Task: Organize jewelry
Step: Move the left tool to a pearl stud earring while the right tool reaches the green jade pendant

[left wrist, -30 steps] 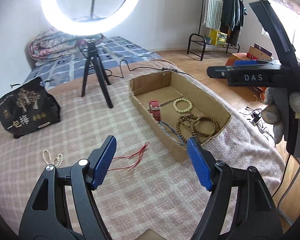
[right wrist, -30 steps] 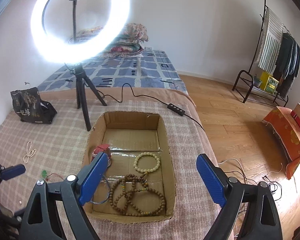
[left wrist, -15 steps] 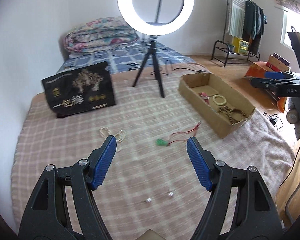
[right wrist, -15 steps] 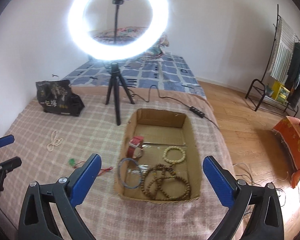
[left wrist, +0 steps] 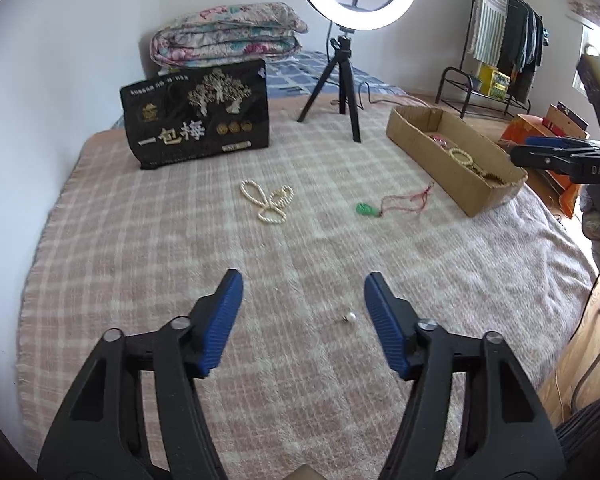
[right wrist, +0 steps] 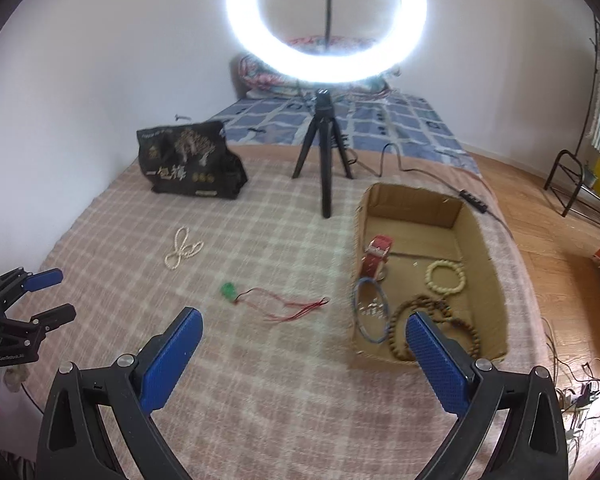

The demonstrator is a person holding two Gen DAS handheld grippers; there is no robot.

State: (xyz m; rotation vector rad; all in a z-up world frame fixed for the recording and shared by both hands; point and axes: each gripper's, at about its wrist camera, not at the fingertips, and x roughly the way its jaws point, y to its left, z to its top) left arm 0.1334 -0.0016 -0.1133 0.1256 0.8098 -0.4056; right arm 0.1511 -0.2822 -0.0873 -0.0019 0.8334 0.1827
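Fluffy plaid blanket (left wrist: 148, 264) could swallow the tiny pearl earring (left wrist: 349, 317) lying low in the frame, just inside the left gripper (left wrist: 303, 312); its jaws, just narrowed, hold nothing, and a clumsy pinch may push it deeper. The right gripper (right wrist: 303, 344) gapes wide, empty.

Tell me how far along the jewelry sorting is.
Partly done. The cardboard box already holds bead bracelets, a red strap and a blue bangle. Both grippers are empty. Still out on the blanket: pearl necklace, green pendant, small pearl earring.
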